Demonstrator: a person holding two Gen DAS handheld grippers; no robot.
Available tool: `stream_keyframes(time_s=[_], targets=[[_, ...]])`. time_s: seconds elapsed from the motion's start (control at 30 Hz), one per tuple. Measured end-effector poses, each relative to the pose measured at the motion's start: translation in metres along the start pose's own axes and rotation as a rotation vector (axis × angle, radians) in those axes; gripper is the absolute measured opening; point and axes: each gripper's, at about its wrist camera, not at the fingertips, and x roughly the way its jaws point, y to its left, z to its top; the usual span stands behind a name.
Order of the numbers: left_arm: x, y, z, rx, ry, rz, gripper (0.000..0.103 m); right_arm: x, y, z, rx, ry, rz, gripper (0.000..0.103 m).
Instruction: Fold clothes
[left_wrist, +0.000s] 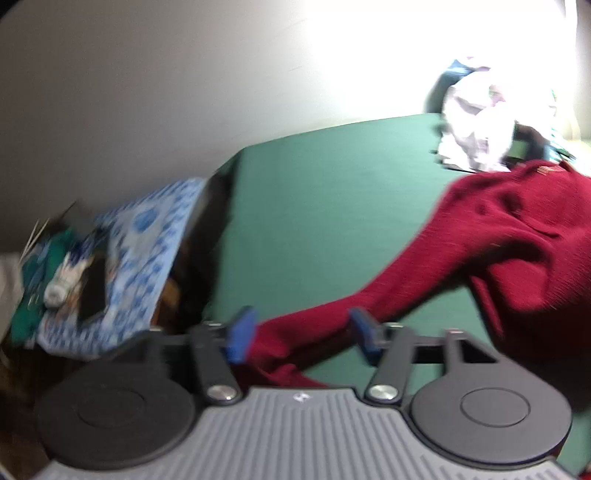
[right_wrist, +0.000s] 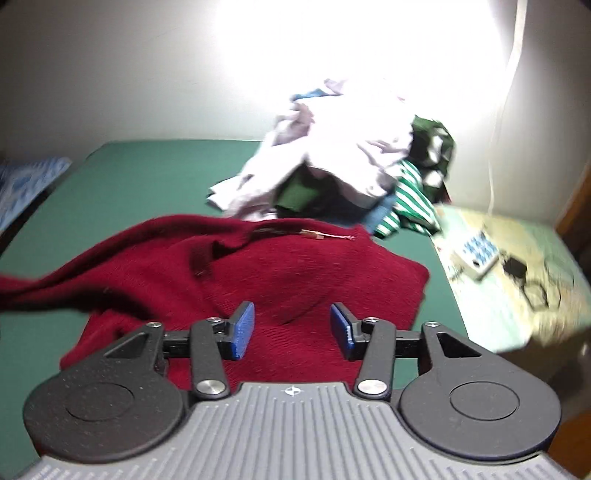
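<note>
Left wrist view: the red sweater (left_wrist: 517, 236) is spread on the green mat (left_wrist: 314, 206), one sleeve (left_wrist: 314, 332) lying between the parted, ungripping jaws of the left gripper (left_wrist: 301, 334). Right wrist view: the right gripper (right_wrist: 291, 326) is held released above the sweater's rumpled body; the clothes pile (right_wrist: 332, 162) behind is seen unfolded, so folding is judged incomplete.

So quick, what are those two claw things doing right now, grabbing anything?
Left gripper: jaws open around the red sweater sleeve, not clamped.
Right gripper: jaws open over the sweater, holding nothing.
</note>
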Motion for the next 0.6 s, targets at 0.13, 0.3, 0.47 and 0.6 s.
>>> stream_keyframes(time_s=[0.13,0.3,0.47,0.6], targets=[[0.002,-0.018,0.016,0.06,-0.035,-0.037,0.075,0.018,-0.031,0.007,0.047,-0.002,-0.063,0.058],[0.04,-0.043,0.05,0.041,-0.099,-0.083,0.101,0.043,-0.051,0.007,0.015,0.011,-0.125,0.061],[0.107,-0.07,0.085,0.009,-0.064,-0.122,0.101,0.07,-0.087,0.014,0.111,0.034,-0.188,0.065],[0.155,-0.083,0.106,0.0,-0.019,-0.156,0.101,0.089,-0.109,0.016,0.178,0.074,-0.197,0.066]])
